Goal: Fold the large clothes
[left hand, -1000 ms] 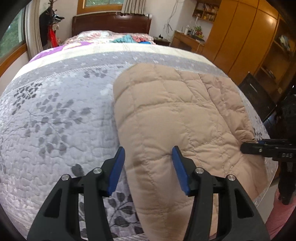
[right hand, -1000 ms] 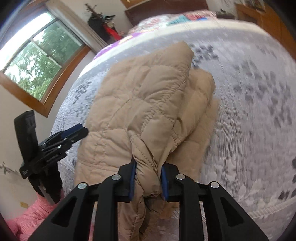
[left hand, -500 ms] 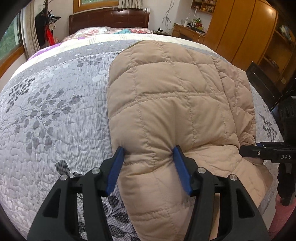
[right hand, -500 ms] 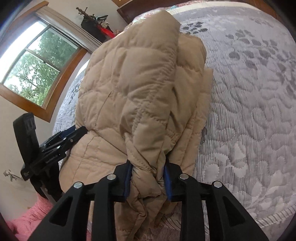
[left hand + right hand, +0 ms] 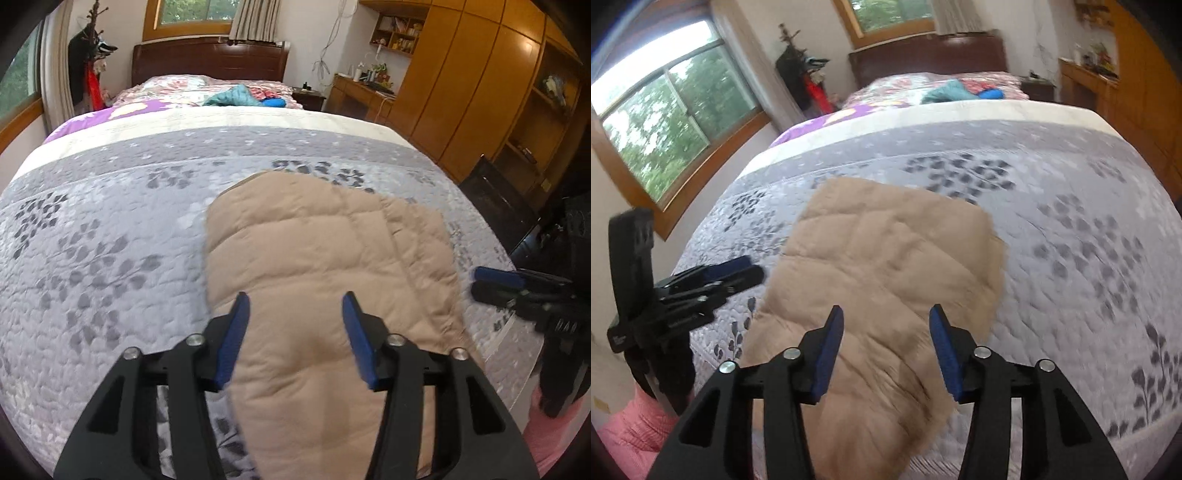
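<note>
The bed [image 5: 110, 258], covered by a grey leaf-print quilt, is your work surface; it is soft, so expect anything pressed on it to sink a little.

The tan quilted jacket [image 5: 314, 266] lies folded into a rough rectangle on the quilt near the foot edge, with its near end reaching toward you and apparently draping over the bed edge. Judge it as light, bulky and springy: the padded panels will compress under the pads and puff back when let go, so folds will tend to reopen. The shell fabric looks smooth and may slip between layers. It is not fragile.

Take hold at stitched seams or at a doubled edge, where the padding is thin and the pads can bite through all layers. Avoid pinching the middle of a puffy panel; you will likely catch only the top layer. The right-hand edge, where a second layer shows beneath the top one, is a likely place for layers to separate.

The left gripper [image 5: 295, 332] hovers over the jacket's near end, its jaws apart and closing, with nothing pressed between them. The right gripper [image 5: 886, 343] hovers likewise, jaws apart and opening, clear of the fabric.
</note>
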Action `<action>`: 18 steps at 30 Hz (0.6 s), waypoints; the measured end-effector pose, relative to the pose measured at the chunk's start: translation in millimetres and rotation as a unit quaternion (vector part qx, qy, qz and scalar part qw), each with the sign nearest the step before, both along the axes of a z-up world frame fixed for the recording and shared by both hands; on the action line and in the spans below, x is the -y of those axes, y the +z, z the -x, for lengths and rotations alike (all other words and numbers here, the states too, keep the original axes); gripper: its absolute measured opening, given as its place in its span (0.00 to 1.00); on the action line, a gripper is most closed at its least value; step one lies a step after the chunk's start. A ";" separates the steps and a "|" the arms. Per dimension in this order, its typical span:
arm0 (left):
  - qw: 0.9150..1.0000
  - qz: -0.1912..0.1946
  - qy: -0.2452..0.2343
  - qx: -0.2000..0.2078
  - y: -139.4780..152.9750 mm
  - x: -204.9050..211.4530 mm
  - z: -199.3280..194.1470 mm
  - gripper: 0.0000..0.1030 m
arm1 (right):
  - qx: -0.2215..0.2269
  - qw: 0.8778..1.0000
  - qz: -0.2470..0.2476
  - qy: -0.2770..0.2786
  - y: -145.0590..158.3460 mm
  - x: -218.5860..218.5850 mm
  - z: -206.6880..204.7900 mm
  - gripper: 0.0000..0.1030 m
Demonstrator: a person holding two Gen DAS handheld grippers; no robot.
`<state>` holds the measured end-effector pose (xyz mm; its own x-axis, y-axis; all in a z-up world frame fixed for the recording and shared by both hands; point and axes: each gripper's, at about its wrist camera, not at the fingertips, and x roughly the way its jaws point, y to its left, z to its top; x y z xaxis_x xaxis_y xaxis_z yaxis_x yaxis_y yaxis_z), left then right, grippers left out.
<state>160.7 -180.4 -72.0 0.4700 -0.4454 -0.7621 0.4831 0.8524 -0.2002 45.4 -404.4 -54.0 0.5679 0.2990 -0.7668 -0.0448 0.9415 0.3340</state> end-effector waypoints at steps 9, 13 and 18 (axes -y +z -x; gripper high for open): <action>0.998 -0.002 -0.028 -0.064 -41.6 29.0 -22.7 0.09 | -0.049 0.998 0.029 -0.005 -39.7 -15.4 -32.3 0.28; 0.997 -0.017 -0.035 -0.070 -60.4 32.1 -27.0 0.10 | -0.070 0.997 0.016 -0.003 -61.9 -12.7 -37.5 0.28; 0.997 -0.024 -0.039 -0.068 -70.7 31.4 -29.8 0.09 | -0.073 0.997 -0.006 0.003 -82.5 -7.8 -39.6 0.28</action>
